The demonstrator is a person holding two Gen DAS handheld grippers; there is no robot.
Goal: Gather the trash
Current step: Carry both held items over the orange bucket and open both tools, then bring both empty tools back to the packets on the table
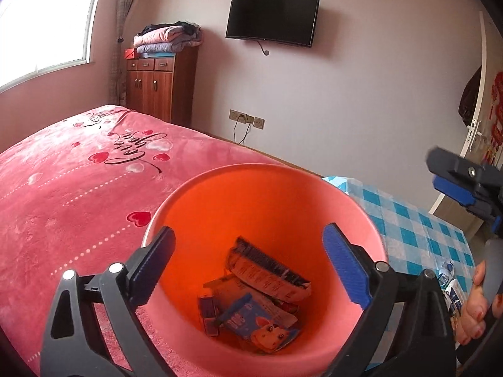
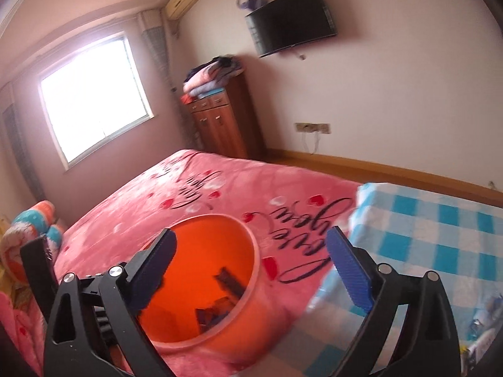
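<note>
Both your left gripper (image 1: 248,264) and right gripper (image 2: 251,270) are spread wide, empty; wrappers (image 1: 261,298) sit inside the orange bin (image 1: 220,194) on the bed. Drop step looks done; next, probably fetch remaining litter off the checkered cloth (image 1: 418,235).

left gripper (image 1: 248,264): black frame, silver screws, blue ribbed pads
right gripper (image 2: 251,267): the same build
hand (image 1: 474,311): red-painted nails

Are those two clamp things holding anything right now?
No. The left gripper and the right gripper both stand open and empty; the wrappers lie loose in the orange bucket.
</note>
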